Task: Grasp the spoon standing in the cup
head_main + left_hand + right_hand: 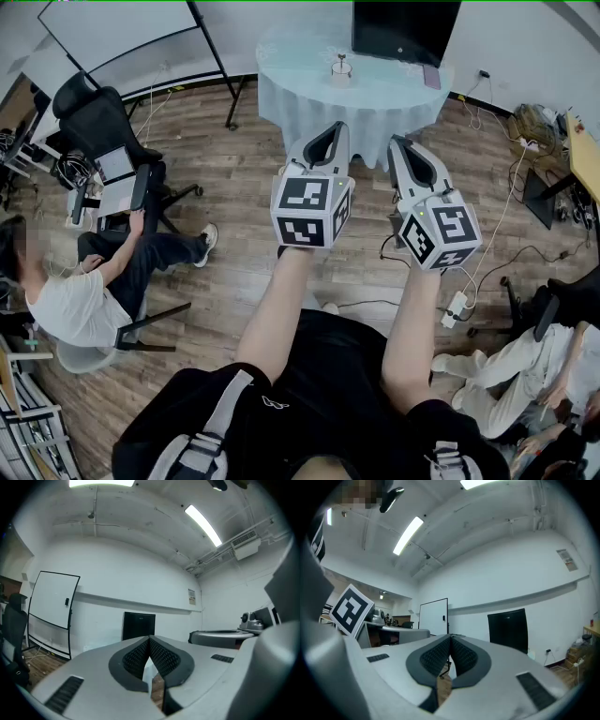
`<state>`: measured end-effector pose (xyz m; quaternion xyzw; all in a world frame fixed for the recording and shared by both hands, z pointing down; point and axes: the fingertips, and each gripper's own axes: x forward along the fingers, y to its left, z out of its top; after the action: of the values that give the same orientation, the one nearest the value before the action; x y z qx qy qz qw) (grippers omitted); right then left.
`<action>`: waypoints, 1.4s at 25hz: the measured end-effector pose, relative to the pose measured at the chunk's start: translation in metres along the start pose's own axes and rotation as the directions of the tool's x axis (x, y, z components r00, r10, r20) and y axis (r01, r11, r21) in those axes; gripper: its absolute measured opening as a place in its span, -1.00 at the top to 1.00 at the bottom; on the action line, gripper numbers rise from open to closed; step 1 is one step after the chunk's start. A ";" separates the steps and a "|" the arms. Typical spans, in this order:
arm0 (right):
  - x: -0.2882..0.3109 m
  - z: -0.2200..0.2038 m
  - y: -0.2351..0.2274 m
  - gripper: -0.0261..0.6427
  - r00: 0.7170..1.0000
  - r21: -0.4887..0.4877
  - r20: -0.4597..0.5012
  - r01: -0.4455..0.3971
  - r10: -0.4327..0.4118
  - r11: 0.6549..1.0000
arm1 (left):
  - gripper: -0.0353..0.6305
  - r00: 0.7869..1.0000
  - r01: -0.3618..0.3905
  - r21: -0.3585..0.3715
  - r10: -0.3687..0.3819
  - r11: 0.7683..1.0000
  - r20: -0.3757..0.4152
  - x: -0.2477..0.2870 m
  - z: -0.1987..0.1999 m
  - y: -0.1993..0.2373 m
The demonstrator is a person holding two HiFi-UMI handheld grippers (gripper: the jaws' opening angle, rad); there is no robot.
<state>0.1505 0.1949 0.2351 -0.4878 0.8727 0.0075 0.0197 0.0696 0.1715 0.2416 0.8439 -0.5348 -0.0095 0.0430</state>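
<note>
Floor: wood planks point(234, 178) run from under me to the far wall. I stand well short of the target, so I judge the approach has not begun.
Left tool point(328, 136): held level ahead of me, its jaws pressed together tip to tip with nothing between them.
Right tool point(407, 150): just beside the left one and apart from it, also level, also fully closed and empty. Both look parked in a carry pose, not set for a grasp.
Bystanders: a seated person point(70, 300) at the left and another point(525, 370) at the lower right, both off my line to the desk.
Desk point(291, 61): round, under a pale cloth, across open floor and well apart from both tools.
Cup point(341, 75): stands alone near the middle of the desk.
Spoon point(341, 61): upright in the cup, its handle rising above the rim. That leaves the handle free for jaws to close on from either side. It is too small here to tell its lean.
Screen point(405, 28): dark panel on the desk's far side, behind the cup.
Next: I expect to walk up, then open one tool before reaching in.
</note>
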 end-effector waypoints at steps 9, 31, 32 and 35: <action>0.005 0.007 0.008 0.91 0.999 0.018 0.017 -0.047 0.046 0.999 | 0.87 1.000 -0.013 0.008 0.013 1.000 0.003 -0.003 0.006 0.004; 0.029 -0.002 0.003 0.91 1.000 -0.036 -0.022 0.003 -0.004 0.999 | 0.87 0.999 -0.053 -0.059 0.053 0.997 0.001 0.003 -0.006 0.042; 0.033 -0.005 -0.001 0.91 1.000 0.008 -0.010 -0.004 0.004 1.000 | 0.87 0.998 -0.064 -0.059 0.065 0.996 0.016 0.004 -0.007 0.046; 0.050 -0.014 -0.014 0.91 1.000 0.048 -0.006 0.014 -0.013 0.999 | 0.87 0.995 -0.083 -0.072 0.086 0.994 0.040 0.016 -0.007 0.062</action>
<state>0.1355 0.1447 0.2475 -0.4931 0.8694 -0.0149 0.0287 0.0204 0.1315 0.2546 0.8179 -0.5703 -0.0447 0.0615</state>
